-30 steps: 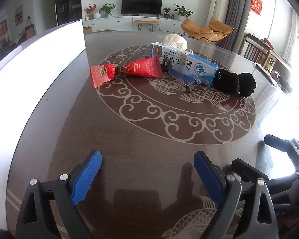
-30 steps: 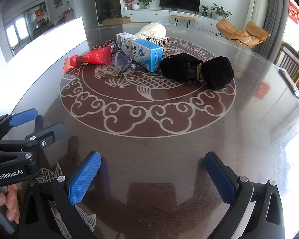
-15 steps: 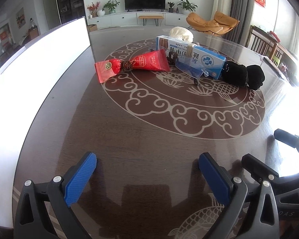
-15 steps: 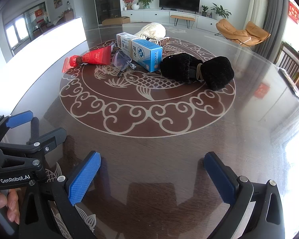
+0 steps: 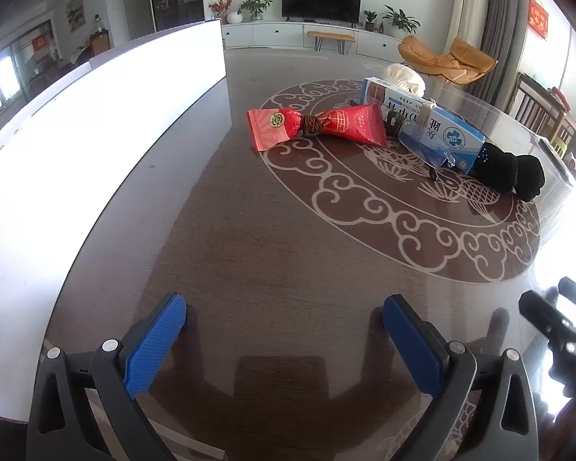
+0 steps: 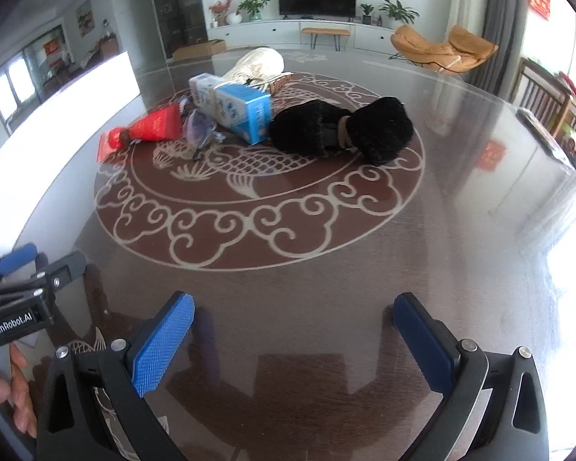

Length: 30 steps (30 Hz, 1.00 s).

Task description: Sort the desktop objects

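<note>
Several objects lie in a row across the patterned brown table (image 5: 288,253). A red snack packet (image 5: 318,126) (image 6: 149,130) is at the left. Beside it are clear glasses (image 6: 200,130), a blue and white box (image 5: 422,125) (image 6: 238,109), and a black fuzzy bundle (image 5: 512,173) (image 6: 341,130). A cream knitted item (image 5: 403,76) (image 6: 255,64) lies behind the box. My left gripper (image 5: 284,320) is open, low over the near table, well short of the packet. My right gripper (image 6: 293,320) is open too, empty, facing the black bundle from a distance.
A bright white panel (image 5: 96,146) runs along the table's left side. The other gripper's body shows at the frame edge (image 6: 15,299), with a hand (image 6: 15,392) below it. Chairs (image 5: 449,59) and a TV cabinet stand beyond the table.
The left gripper has turned left and edged forward, so the red packet is now nearer centre. The right gripper has advanced toward the objects. Both stay open.
</note>
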Motion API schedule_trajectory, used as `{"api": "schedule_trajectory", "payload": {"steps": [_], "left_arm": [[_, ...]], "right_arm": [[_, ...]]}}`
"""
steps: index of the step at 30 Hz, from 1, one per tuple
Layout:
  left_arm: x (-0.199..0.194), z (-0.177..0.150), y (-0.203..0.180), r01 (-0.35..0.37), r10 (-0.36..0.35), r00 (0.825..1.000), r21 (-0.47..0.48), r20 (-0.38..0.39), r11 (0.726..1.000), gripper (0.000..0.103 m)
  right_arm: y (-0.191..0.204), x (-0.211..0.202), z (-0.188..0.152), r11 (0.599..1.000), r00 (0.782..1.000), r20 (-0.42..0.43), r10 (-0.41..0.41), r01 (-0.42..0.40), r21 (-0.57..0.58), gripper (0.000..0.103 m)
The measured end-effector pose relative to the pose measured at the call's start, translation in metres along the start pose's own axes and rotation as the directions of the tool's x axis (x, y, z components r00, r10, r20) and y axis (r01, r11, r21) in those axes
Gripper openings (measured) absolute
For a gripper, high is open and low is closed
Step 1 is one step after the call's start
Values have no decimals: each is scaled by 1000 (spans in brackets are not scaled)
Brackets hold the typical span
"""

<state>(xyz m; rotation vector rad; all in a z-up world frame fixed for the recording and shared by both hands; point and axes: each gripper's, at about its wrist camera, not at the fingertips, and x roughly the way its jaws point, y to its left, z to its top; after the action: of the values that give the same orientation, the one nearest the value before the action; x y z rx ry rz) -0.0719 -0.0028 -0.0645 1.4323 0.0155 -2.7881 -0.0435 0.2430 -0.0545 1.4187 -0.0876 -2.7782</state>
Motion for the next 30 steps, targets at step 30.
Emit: {"api": "schedule_trajectory", "payload": {"steps": [30], "left_arm": [[4, 4, -2, -8, 8, 1000, -4, -2, 1000, 103]], "right_arm": [[27, 4, 76, 929, 961, 20, 277, -262, -262, 103]]}}
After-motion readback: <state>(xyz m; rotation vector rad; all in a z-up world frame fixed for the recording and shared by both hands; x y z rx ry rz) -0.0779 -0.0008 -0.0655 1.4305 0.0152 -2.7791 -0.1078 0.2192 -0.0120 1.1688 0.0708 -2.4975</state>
